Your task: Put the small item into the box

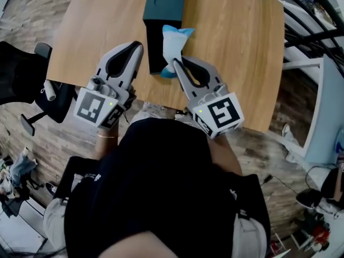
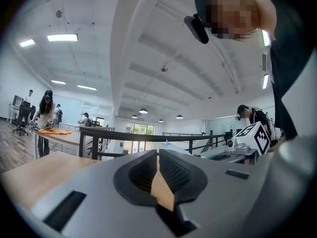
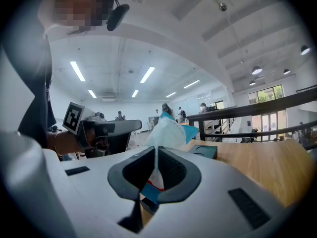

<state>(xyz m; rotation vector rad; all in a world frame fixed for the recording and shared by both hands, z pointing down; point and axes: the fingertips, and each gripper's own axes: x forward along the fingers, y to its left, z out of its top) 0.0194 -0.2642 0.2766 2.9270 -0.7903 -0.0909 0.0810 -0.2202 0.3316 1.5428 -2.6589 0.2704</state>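
- Right gripper (image 1: 174, 63): the claw is pinched down on the small white-and-blue crinkly plastic packet (image 1: 173, 39). In the right gripper view the jaws are nearly together, with the packet's bottom edge clamped between them and the rest puffing out past the tips. Looks like a solid hold to me.
- Left gripper (image 1: 138, 46): closed up and holding nothing. In its own view the jaws meet at the tips and I only see bare wood through the slit behind them. It hovers just left of the box and isn't touching it, as far as I can tell.
- The dark teal rectangular box (image 1: 164, 1) sits toward the far edge of the light wooden table (image 1: 236, 47). The far part has round moulded dents on top. The near part is darker and looks like an open compartment, but I can't say for sure.
- The packet is up in the air in the claw, right at the near right edge of that dark part. From the head view it overlaps the box's edge, but it isn't inside.
- Progress, I'd say: the grab is done and the carry is basically done.
- What's left: nudge it a bit left over the opening, lower it, let go and back out.
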